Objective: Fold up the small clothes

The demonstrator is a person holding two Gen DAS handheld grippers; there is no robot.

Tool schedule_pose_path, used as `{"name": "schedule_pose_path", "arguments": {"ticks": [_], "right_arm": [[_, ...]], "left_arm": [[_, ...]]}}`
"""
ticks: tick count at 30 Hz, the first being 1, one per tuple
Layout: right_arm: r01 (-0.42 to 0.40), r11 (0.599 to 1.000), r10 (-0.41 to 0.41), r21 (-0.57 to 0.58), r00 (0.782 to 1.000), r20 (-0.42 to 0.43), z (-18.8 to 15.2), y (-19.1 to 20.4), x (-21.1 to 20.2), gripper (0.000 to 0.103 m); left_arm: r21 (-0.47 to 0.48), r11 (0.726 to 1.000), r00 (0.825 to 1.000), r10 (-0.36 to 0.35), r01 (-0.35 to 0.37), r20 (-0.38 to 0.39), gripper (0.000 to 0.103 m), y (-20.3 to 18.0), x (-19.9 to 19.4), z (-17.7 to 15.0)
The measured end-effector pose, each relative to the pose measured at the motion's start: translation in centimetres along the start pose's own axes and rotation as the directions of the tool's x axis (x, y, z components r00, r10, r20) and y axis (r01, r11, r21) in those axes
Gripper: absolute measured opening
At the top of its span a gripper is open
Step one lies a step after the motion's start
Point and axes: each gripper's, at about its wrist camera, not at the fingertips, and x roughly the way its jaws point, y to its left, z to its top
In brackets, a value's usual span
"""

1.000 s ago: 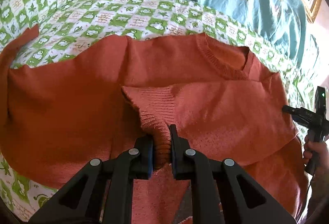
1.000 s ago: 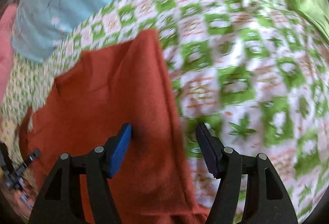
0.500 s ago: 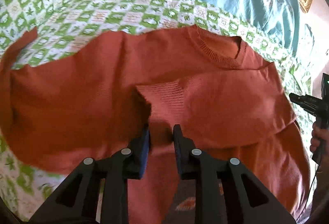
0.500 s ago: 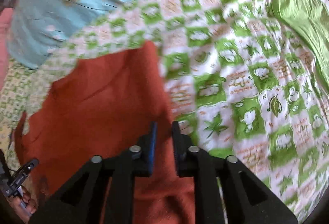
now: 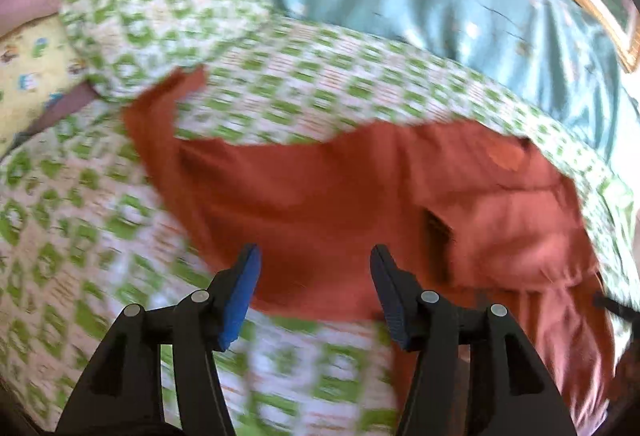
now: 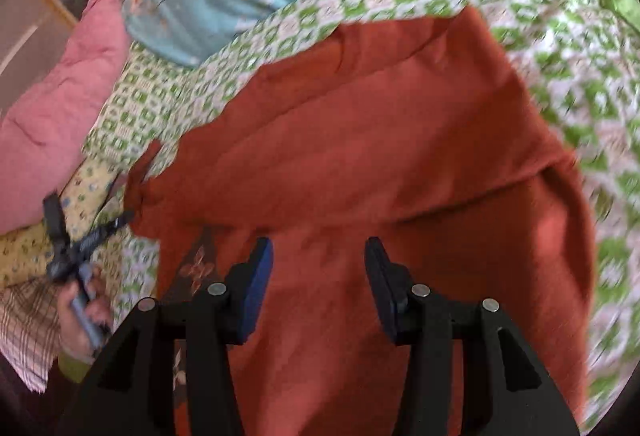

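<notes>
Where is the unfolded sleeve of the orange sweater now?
In the left wrist view, the sleeve stretches to the upper left of the orange sweater, over the green checkered sheet, near the matching pillow.

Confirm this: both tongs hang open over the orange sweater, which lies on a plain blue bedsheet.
Not quite. Both left tongs and right tongs hang open over the orange sweater, but the bedsheet is green-and-white checked, as the left wrist view shows.
</notes>
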Motion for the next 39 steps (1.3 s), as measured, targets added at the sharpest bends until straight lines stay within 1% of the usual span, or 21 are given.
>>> {"name": "schedule_pose_path", "arguments": {"ticks": [3, 5, 8, 10, 14, 15, 16, 17, 18, 19, 20, 21, 22, 24, 26, 29, 31, 33, 35, 38, 39], "right_arm": [[-0.019, 1.000, 0.019, 0.003, 1.000, -0.022, -1.4, 0.7, 0.4, 0.049], [-0.019, 1.000, 0.019, 0.000, 0.999, -0.037, -2.2, 1.1, 0.5, 0.049], [-0.029, 1.000, 0.029, 0.004, 0.998, -0.058, -2.8, 1.4, 1.0, 0.049], [-0.027, 1.000, 0.027, 0.005, 0.997, -0.066, -2.9, 1.5, 1.3, 0.049], [-0.030, 1.000, 0.030, 0.008, 0.997, -0.078, -3.1, 1.6, 1.6, 0.049], [-0.031, 0.999, 0.032, 0.008, 0.996, -0.081, -3.1, 1.5, 1.6, 0.049], [-0.033, 0.999, 0.033, 0.009, 0.996, -0.083, -3.1, 1.5, 1.7, 0.049], [-0.035, 0.999, 0.036, 0.008, 0.996, -0.084, -3.2, 1.6, 1.7, 0.049], [-0.035, 0.999, 0.035, 0.007, 0.996, -0.084, -3.2, 1.6, 1.7, 0.049], [-0.035, 0.999, 0.035, 0.007, 0.996, -0.084, -3.2, 1.6, 1.7, 0.049], [-0.035, 0.999, 0.036, 0.006, 0.996, -0.082, -3.2, 1.6, 1.7, 0.049], [-0.038, 0.999, 0.039, 0.006, 0.996, -0.079, -3.2, 1.7, 1.6, 0.049], [-0.041, 0.999, 0.041, 0.007, 0.996, -0.077, -3.2, 1.7, 1.5, 0.049], [-0.048, 0.999, 0.048, 0.007, 0.996, -0.070, -3.2, 1.8, 1.4, 0.049], [-0.051, 0.999, 0.052, 0.006, 0.997, -0.061, -3.2, 1.8, 1.1, 0.049], [-0.062, 0.998, 0.062, 0.011, 0.997, -0.045, -3.2, 1.6, 0.6, 0.049], [-0.062, 0.998, 0.063, 0.016, 0.997, -0.036, -3.3, 1.4, 0.2, 0.049], [-0.059, 0.998, 0.060, 0.029, 0.998, -0.022, -3.4, 0.9, -0.5, 0.049], [-0.054, 0.997, 0.054, 0.046, 0.999, -0.007, -3.4, 0.2, -1.1, 0.049], [-0.045, 0.997, 0.044, 0.068, 0.999, 0.014, -3.7, -0.8, -2.2, 0.049], [-0.042, 0.996, 0.041, 0.072, 0.999, 0.022, -3.7, -1.1, -2.6, 0.049]], "left_arm": [[-0.047, 0.996, 0.997, 0.077, -0.076, 0.026, 0.067, 2.8, 0.5, 2.3], [-0.057, 0.989, 0.990, 0.141, -0.139, 0.032, 0.075, 4.2, 1.5, 4.2], [-0.048, 0.973, 0.974, 0.226, -0.224, 0.026, 0.076, 6.2, 3.9, 7.2], [-0.038, 0.956, 0.956, 0.293, -0.292, -0.003, 0.076, 7.4, 6.2, 9.2], [-0.038, 0.941, 0.940, 0.333, -0.337, -0.081, 0.075, 9.2, 9.8, 11.2], [-0.040, 0.939, 0.937, 0.336, -0.341, -0.100, 0.071, 9.7, 10.6, 11.4], [-0.048, 0.938, 0.934, 0.336, -0.344, -0.123, 0.060, 10.2, 11.4, 11.5], [-0.055, 0.938, 0.933, 0.331, -0.342, -0.144, 0.044, 10.5, 11.9, 11.3], [-0.063, 0.939, 0.932, 0.326, -0.339, -0.158, 0.035, 10.8, 12.2, 11.2], [-0.069, 0.939, 0.933, 0.324, -0.337, -0.156, 0.020, 11.0, 12.2, 11.0], [-0.077, 0.942, 0.939, 0.313, -0.325, -0.141, 0.013, 11.2, 11.8, 10.8], [-0.084, 0.948, 0.947, 0.296, -0.308, -0.127, 0.009, 11.1, 11.4, 10.7], [-0.098, 0.957, 0.960, 0.262, -0.272, -0.103, 0.004, 10.9, 10.6, 10.5], [-0.103, 0.974, 0.979, 0.200, -0.204, -0.048, 0.003, 9.5, 8.5, 10.2], [-0.094, 0.986, 0.990, 0.139, -0.138, 0.001, 0.002, 7.7, 6.7, 10.0], [-0.065, 0.998, 0.998, 0.018, -0.014, 0.062, 0.002, 3.3, 3.9, 9.4], [-0.030, 0.997, 0.994, -0.069, 0.071, 0.088, 0.002, -0.5, 2.8, 8.9], [0.018, 0.987, 0.981, -0.159, 0.158, 0.109, 0.002, -4.8, 1.4, 8.1], [0.062, 0.969, 0.963, -0.244, 0.238, 0.114, 0.002, -8.9, 0.5, 7.4], [0.134, 0.922, 0.920, -0.378, 0.363, 0.107, 0.002, -15.3, -0.4, 6.3], [0.156, 0.909, 0.909, -0.405, 0.387, 0.103, 0.002, -16.9, -0.9, 5.6]]}}
